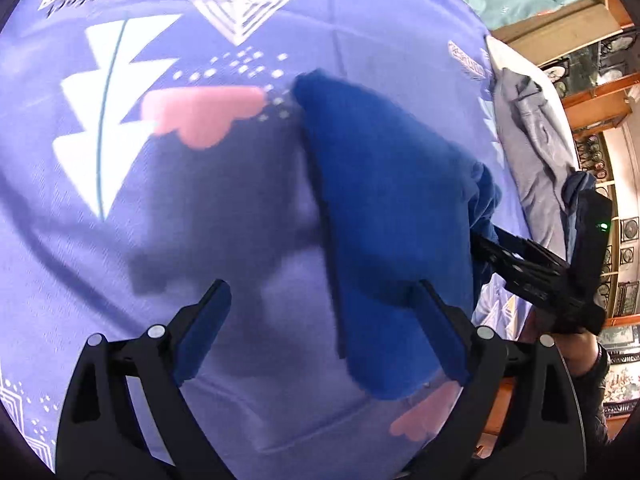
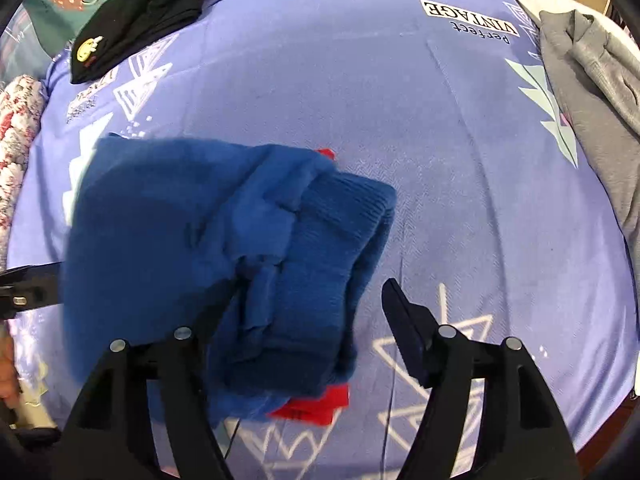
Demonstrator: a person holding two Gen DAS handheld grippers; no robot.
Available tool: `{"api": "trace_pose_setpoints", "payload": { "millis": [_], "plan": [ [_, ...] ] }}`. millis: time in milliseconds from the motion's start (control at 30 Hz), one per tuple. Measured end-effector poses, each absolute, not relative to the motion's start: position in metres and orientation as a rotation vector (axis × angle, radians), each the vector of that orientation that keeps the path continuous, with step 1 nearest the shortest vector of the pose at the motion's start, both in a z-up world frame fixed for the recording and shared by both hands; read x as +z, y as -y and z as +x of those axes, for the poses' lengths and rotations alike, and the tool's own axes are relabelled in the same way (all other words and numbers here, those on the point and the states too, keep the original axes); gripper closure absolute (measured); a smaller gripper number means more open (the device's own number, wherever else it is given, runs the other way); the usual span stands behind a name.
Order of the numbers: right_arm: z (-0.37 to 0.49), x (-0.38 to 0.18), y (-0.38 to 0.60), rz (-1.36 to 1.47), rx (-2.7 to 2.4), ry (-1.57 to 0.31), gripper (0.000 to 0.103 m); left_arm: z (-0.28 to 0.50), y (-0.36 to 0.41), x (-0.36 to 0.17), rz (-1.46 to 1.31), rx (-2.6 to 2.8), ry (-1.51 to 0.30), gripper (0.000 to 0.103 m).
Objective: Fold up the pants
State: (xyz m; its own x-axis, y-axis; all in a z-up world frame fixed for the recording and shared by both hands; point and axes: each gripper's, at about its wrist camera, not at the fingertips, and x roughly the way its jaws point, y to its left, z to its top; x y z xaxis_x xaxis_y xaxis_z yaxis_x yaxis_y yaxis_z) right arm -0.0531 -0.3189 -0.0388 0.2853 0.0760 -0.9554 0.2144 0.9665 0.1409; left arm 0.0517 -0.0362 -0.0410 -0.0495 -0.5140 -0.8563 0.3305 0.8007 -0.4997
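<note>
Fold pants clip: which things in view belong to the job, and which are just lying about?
Job: blue pants; left claw; right claw.
Lying about: black garment; grey garment; patterned bedsheet underneath.

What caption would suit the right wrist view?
Open right gripper over folded blue pants on a purple printed sheet.

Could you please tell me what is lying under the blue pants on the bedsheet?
A red cloth shows under the blue pants, poking out at the near edge and again at the far edge. Its middle is covered, so what it is cannot be told. The purple bedsheet lies beneath both.
</note>
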Motion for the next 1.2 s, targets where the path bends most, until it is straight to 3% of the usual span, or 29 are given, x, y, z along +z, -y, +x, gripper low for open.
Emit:
{"api": "trace_pose_setpoints", "payload": {
  "millis": [133,167,200,233,300,467,533,633,733,867,1033,1133,1200],
  "plan": [
    [-0.074,0.001,0.338,0.354,-0.055,-1.189,0.034,0.060,0.030,-0.018,-0.190,-0.711,-1.392,0.010],
    [-0.078,0.008,0.340,0.381,-0.040,-1.158,0.043,0.063,0.032,-0.016,-0.199,-0.713,-1.384,0.010],
    [-0.078,0.012,0.339,0.400,-0.022,-1.138,0.065,0.066,0.036,-0.014,-0.203,-0.718,-1.382,0.010],
    [-0.078,0.017,0.336,0.423,0.000,-1.123,0.072,0.070,0.043,-0.015,-0.191,-0.722,-1.387,0.010],
    [-0.067,0.019,0.334,0.444,0.025,-1.093,0.080,0.076,0.062,-0.020,-0.157,-0.728,-1.395,0.010],
    [-0.012,-0.011,0.304,0.397,0.064,-1.152,0.083,0.094,0.105,-0.045,-0.044,-0.635,-1.419,0.010],
    [-0.002,-0.039,0.307,0.367,0.038,-1.206,0.103,0.101,0.114,-0.066,0.025,-0.568,-1.452,0.009],
    [-0.001,-0.056,0.314,0.442,0.044,-1.210,0.103,0.100,0.114,-0.067,0.019,-0.559,-1.448,0.008],
    [-0.014,-0.029,0.317,0.530,0.085,-1.169,0.092,0.092,0.103,-0.052,-0.021,-0.593,-1.446,0.010],
    [-0.052,0.000,0.315,0.582,0.210,-1.155,0.090,0.067,0.075,-0.033,-0.169,-0.640,-1.461,0.009],
    [-0.086,-0.045,0.307,0.546,0.139,-1.336,0.091,0.039,0.072,-0.055,-0.083,-0.658,-1.507,0.005],
    [-0.087,-0.063,0.308,0.593,0.114,-1.344,0.093,0.037,0.074,-0.072,-0.061,-0.622,-1.540,0.002],
    [-0.083,-0.054,0.302,0.558,0.130,-1.347,0.081,0.038,0.075,-0.064,-0.051,-0.637,-1.535,0.002]
  ]
}}
